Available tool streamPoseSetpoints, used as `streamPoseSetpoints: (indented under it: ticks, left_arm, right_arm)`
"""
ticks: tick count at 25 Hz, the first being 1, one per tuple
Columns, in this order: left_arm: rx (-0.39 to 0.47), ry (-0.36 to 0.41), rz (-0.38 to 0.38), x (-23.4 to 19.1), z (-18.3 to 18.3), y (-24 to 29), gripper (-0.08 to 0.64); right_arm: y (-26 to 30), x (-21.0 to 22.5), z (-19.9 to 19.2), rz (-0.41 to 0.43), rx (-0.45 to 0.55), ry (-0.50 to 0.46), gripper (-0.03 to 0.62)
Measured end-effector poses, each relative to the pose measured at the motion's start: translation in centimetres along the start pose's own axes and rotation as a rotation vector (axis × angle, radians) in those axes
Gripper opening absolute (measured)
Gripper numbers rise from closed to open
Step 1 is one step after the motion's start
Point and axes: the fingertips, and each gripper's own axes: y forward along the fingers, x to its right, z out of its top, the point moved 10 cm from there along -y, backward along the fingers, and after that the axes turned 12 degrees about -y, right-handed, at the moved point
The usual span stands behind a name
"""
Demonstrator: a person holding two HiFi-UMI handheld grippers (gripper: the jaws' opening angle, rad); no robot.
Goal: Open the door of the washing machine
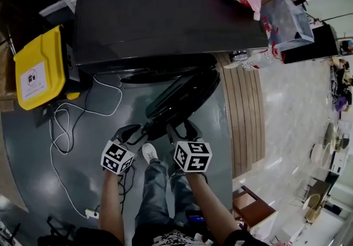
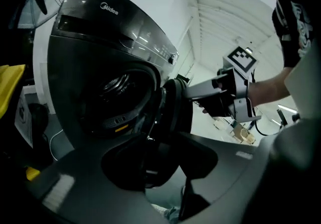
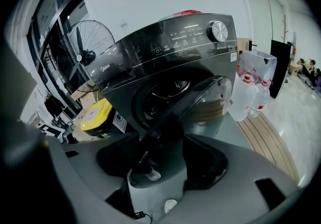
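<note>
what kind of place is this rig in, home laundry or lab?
Probably a big lab or showroom hall, not a home. The washing machine, its door swung open, stands alone on a grey mat. A large fan stands near it. Polished floor with scattered furniture stretches beyond.

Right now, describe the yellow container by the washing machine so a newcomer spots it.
Find the dark grey front-loading washing machine, its round door swung open. Beside it, at the head view's left, sits a bright yellow plastic container. It is the only yellow thing there and carries a white label, unlike the thin white cable on the floor nearby.
</note>
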Motion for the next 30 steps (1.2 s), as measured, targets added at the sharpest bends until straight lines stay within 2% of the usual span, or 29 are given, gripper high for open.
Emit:
streamPoseSetpoints:
  ticks: [7, 15, 23, 30]
  left_arm:
    - [0.066, -0.013, 0.025, 0.7, 2.4, 1.0, 0.156]
    - [0.102, -0.048, 0.046, 2.6, 1.6, 2.2, 0.138]
    - [0.149, -0.078, 0.149, 3.1, -0.4, 1.5, 0.137]
    - [0.189, -0.061, 0.212, 4.1, -0.5, 0.9, 0.133]
  right_arm:
    - [-1.2, 1.0, -0.8, 0.033, -0.029, -0.047, 0.273]
    - [-4.7, 3.1, -3.6, 0.016, -0.063, -0.122, 0.231]
    - [-8.7, 5.8, -6.5, -0.107, -0.095, -0.227, 0.18]
    - [-10.8, 8.5, -8.2, -0.226, -0.122, -0.213, 0.153]
